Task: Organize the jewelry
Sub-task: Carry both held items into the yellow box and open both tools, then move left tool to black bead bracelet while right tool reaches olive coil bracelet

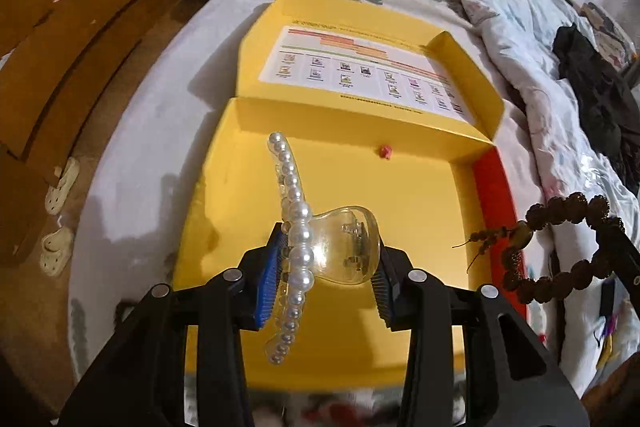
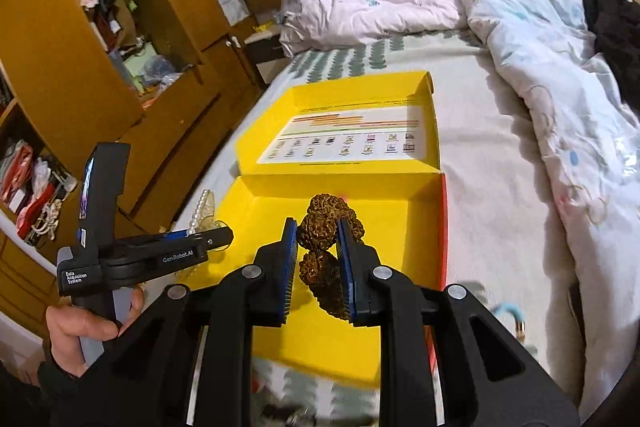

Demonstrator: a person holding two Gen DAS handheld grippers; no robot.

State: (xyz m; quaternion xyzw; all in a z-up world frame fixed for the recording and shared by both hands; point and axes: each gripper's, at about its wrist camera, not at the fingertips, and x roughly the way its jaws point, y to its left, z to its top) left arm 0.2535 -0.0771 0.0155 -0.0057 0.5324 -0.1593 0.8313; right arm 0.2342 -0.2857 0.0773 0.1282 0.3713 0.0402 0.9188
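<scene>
Your left gripper [image 2: 208,239] reads "GenRobot.AI" on its arm, "Data Acquisition System" on its body. Printed sheet [image 1: 360,67] inside your yellow box lid [image 1: 256,67]: too small to read.

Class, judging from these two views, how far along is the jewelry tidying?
Done: only a small pink piece lies in the yellow box. In hand: the left hand-held gripper clamps a pearl hair claw; the right hand-held gripper clamps a brown seed-bead bracelet. Left: setting both into the box.

yellow box [image 1: 400,195], pearl-white clear hair claw [image 1: 320,239], brown bead bracelet [image 2: 320,227].
</scene>
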